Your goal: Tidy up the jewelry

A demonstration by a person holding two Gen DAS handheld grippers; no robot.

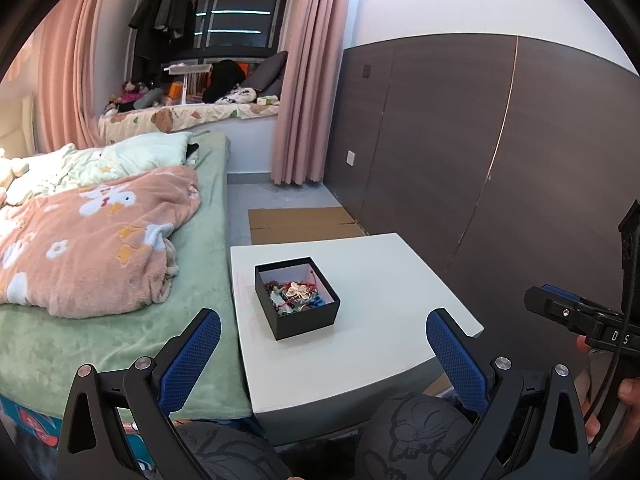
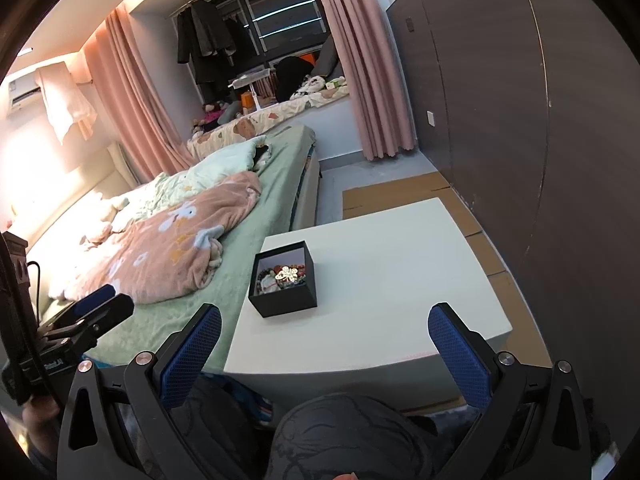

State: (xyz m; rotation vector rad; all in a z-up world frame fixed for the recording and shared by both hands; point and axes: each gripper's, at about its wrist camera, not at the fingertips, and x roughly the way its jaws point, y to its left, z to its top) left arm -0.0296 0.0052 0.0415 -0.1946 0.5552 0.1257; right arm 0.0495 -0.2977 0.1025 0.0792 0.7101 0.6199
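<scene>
- The black box [image 1: 298, 298] sits on the white table [image 1: 384, 276], near the edge beside the bed [image 1: 192, 280].
- Jewelry [image 1: 298, 294] lies heaped inside, a gold flower piece [image 2: 289, 274] on top.
- Left gripper [image 1: 324, 354] hangs spread wide, grasping nothing, short of the box.
- Right gripper [image 2: 325, 354] likewise gapes, empty.

A jewelry box [image 1: 297, 298] sat on the table [image 1: 384, 280], toward its left edge, with a heap of jewelry [image 1: 298, 294] inside it. The bed [image 1: 120, 320] ran along the table's left side, a blanket [image 1: 92, 240] lying on it. Flattened cardboard [image 1: 300, 224] lay on the floor behind the table. A wall panel [image 1: 480, 140] stood to the right.
</scene>
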